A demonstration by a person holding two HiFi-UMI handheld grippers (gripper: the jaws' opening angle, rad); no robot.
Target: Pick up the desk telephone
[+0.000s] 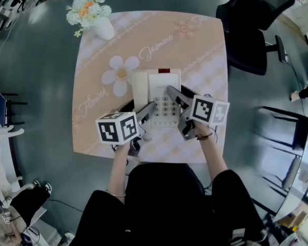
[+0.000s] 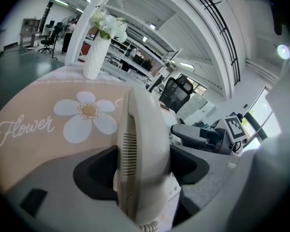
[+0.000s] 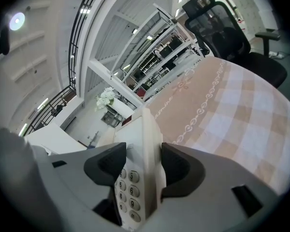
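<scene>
A cream desk telephone (image 1: 159,88) with a keypad and a handset on its left side sits in the near half of the table (image 1: 92,70). My left gripper (image 1: 137,107) is shut on the handset (image 2: 145,144) near its lower end, with one dark pad on each side of it. My right gripper (image 1: 181,93) is shut on the phone's right edge (image 3: 144,129), one jaw over the keypad (image 3: 128,192) and the other outside the casing. In the left gripper view the right gripper (image 2: 203,134) shows beyond the phone. I cannot tell whether the phone is off the cloth.
A peach cloth with daisy prints covers the table. A white vase of flowers (image 1: 100,22) stands at the far left corner. A black office chair (image 1: 251,35) is at the far right of the table. My body is against the near edge.
</scene>
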